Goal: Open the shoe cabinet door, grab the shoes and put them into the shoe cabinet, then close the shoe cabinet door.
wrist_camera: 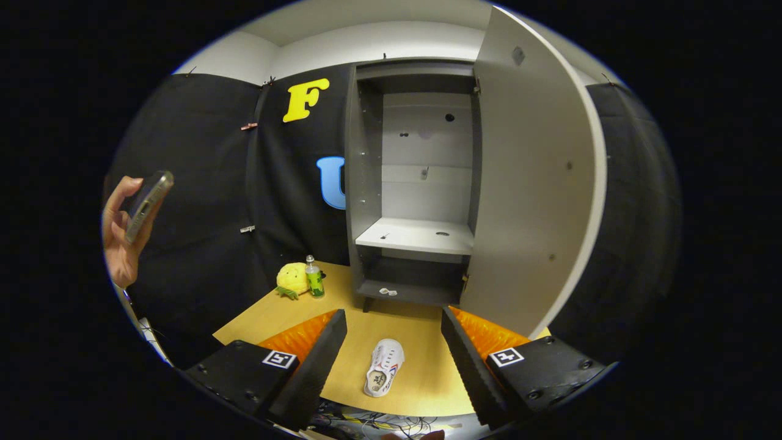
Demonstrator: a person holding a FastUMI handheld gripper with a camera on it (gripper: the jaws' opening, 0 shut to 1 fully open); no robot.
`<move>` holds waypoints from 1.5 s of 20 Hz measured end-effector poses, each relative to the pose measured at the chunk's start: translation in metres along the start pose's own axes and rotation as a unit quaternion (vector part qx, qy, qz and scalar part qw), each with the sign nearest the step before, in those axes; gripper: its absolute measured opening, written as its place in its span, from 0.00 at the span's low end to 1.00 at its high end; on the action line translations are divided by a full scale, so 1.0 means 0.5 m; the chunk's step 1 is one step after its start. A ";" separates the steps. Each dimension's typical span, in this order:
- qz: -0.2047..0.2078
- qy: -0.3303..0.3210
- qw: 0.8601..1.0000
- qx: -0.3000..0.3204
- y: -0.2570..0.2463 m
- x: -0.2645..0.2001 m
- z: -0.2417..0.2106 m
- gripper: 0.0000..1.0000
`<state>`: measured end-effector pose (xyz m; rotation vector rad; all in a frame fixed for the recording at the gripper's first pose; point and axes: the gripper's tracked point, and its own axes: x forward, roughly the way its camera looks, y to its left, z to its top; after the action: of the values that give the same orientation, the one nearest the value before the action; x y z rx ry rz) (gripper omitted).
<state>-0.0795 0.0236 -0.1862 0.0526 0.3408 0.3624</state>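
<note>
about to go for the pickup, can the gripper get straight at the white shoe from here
Probably yes. The gripper has its jaws spread wide, and the white shoe lies on the wooden table in the gap between them, touching neither. Nothing sits over or beside the shoe, so lowering onto it looks unobstructed.

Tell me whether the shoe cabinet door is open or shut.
Open. The door is swung wide to one side, exposing the cabinet interior and its shelf. The claw is open, with the shoe between its fingers.

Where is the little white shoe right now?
In the gripper view, the white shoe lies on the wooden table between the open gripper fingers, in front of the open shoe cabinet.
</note>
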 end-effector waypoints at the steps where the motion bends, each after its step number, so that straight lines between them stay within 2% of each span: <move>1: 0.004 0.014 1.000 0.004 0.015 0.027 -0.028 0.98; 5: 0.001 0.087 0.995 0.044 0.049 0.132 -0.160 0.98; 12: -0.008 0.212 0.971 0.109 0.100 0.252 -0.409 0.99; 15: -0.017 0.238 0.965 0.113 0.112 0.286 -0.477 0.93; 18: -0.028 0.267 0.955 0.122 0.117 0.308 -0.541 0.93; 19: -0.038 0.279 0.952 0.124 0.110 0.310 -0.564 0.85; 21: -0.055 0.299 0.945 0.124 0.097 0.311 -0.608 0.78; 22: -0.059 0.305 0.943 0.122 0.092 0.317 -0.625 0.78; 26: -0.066 0.301 0.945 0.112 0.076 0.359 -0.680 0.78; 29: -0.068 0.263 0.957 0.106 0.065 0.392 -0.693 0.62; 30: -0.068 0.247 0.961 0.101 0.061 0.407 -0.696 0.61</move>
<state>-0.0281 0.1213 -0.5753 0.1398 0.8718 0.1994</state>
